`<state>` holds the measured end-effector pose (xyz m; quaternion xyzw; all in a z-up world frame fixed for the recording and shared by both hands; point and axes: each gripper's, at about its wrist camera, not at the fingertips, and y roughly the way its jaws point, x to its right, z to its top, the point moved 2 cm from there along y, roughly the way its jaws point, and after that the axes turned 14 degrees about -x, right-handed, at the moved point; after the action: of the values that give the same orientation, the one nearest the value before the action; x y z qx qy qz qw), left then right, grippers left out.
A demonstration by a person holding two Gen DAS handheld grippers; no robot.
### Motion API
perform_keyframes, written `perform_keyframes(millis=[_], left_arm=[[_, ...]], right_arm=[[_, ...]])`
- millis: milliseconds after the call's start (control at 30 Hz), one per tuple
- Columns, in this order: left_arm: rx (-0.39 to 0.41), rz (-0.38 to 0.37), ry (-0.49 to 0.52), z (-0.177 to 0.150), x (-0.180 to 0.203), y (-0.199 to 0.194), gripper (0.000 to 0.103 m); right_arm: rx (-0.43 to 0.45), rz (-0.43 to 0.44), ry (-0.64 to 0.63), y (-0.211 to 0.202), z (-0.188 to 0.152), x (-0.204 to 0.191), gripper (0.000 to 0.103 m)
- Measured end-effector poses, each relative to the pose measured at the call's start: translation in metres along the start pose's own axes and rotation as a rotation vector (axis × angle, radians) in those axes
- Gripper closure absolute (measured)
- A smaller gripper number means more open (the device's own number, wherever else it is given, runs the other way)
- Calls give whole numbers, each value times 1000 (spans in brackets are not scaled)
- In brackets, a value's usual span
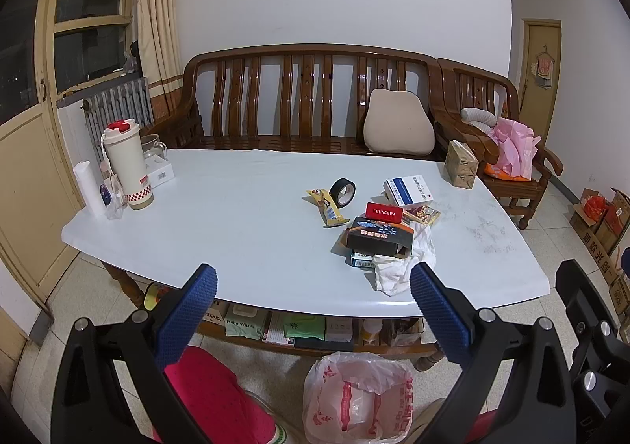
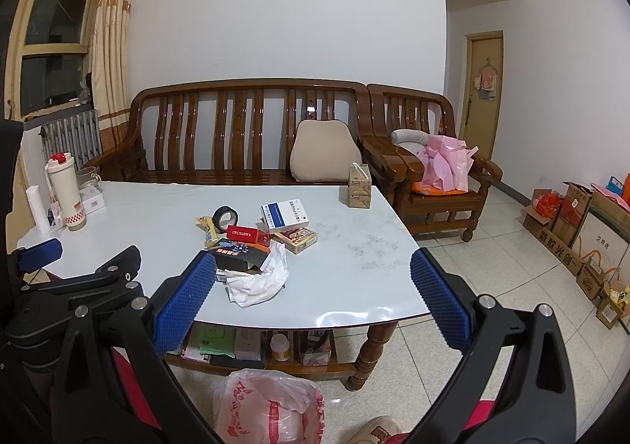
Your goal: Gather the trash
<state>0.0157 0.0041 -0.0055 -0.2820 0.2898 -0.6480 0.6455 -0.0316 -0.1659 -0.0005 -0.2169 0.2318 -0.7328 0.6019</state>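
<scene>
Low at the frame bottom: both grippers released, nothing grasped.

Nearest, the left gripper (image 1: 313,292) and right gripper (image 2: 313,288) hang with jaws spread wide short of the table (image 1: 236,247), likely poised to pick. Below them at lower centre, a plastic bag (image 1: 354,400) sits mouth-up on the floor, probably placed to receive trash. Farther, mid-frame, the trash heap: crumpled tissue (image 1: 397,266), black box (image 1: 380,235), red pack (image 1: 384,211), snack wrapper (image 1: 328,205), tape roll (image 1: 342,192). The right view alone shows cartons (image 2: 582,243) along the right edge; the left view shows the thermos (image 1: 126,164) larger.
</scene>
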Motion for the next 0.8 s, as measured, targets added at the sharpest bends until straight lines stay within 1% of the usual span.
perform_keyframes(millis=[567, 633, 800], left_arm=[[-2, 1, 0, -2, 0, 1, 7], [-7, 5, 3, -3, 2, 1, 7], [-25, -3, 5, -2, 4, 7, 7]], right_arm=[[-4, 9, -2, 1, 1, -3, 6], [-10, 18, -5, 7, 3, -15, 6], [-9, 25, -7, 9, 4, -21, 6]])
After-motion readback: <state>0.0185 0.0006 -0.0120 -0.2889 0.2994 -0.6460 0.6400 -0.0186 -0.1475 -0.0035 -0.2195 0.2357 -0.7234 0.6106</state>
